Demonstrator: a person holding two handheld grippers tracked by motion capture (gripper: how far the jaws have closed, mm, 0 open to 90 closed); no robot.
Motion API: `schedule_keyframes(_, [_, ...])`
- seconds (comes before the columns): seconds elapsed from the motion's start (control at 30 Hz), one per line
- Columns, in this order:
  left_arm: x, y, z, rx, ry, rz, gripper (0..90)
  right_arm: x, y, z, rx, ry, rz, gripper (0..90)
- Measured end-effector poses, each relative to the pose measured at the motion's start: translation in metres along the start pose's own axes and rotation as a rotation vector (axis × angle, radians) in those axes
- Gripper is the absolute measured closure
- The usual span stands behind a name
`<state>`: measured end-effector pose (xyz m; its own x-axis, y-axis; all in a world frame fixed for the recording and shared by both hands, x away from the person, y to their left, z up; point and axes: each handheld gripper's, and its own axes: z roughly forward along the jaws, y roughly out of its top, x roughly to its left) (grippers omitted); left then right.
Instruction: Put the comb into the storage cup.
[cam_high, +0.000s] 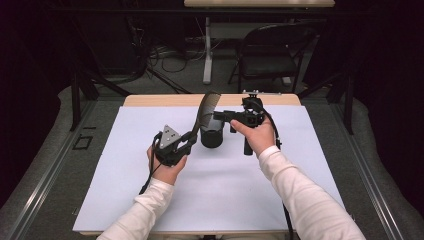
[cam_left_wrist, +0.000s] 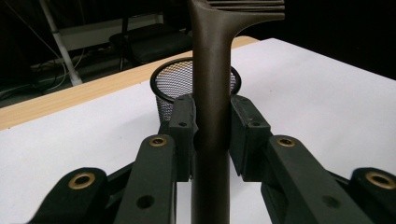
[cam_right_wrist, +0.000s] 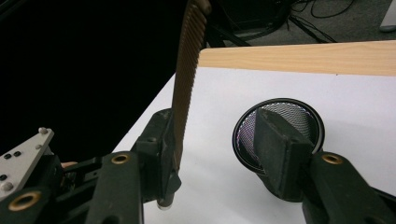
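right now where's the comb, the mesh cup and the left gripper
comb (cam_left_wrist: 210, 93), left gripper view, on its handle between the pads
mesh cup (cam_right_wrist: 285, 114), right gripper view, on the inner mesh wall
left gripper (cam_high: 192, 136), high view, at the jaw tips closed on the comb

Left claw (cam_left_wrist: 211, 126) clamps comb handle (cam_left_wrist: 211, 84) — upright (mesh cup (cam_left_wrist: 175, 81) behind).

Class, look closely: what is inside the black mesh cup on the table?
The mesh cup shows bare mesh wall inside, nothing sticking out. Its bottom is hidden by the comb in the left gripper and by a jaw of the right gripper.
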<state>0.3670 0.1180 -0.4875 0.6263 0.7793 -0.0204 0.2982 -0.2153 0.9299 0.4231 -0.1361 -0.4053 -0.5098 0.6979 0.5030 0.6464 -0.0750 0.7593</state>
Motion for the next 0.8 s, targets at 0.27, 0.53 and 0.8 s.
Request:
schedule_keyframes(0.27, [-0.007, -0.003, 0.004, 0.013, -0.016, 0.017, 72.5, 0.0, 0.003, 0.0, -0.006, -0.001, 0.001, 53.3])
schedule_keyframes(0.53, [-0.013, -0.004, 0.004, 0.017, -0.031, 0.033, 72.5, -0.003, 0.004, 0.0, -0.002, 0.003, 0.017, 59.4])
schedule_keyframes(0.8, [-0.018, -0.006, 0.006, 0.022, -0.042, 0.043, 72.5, -0.004, 0.005, 0.0, 0.005, 0.008, 0.034, 65.5])
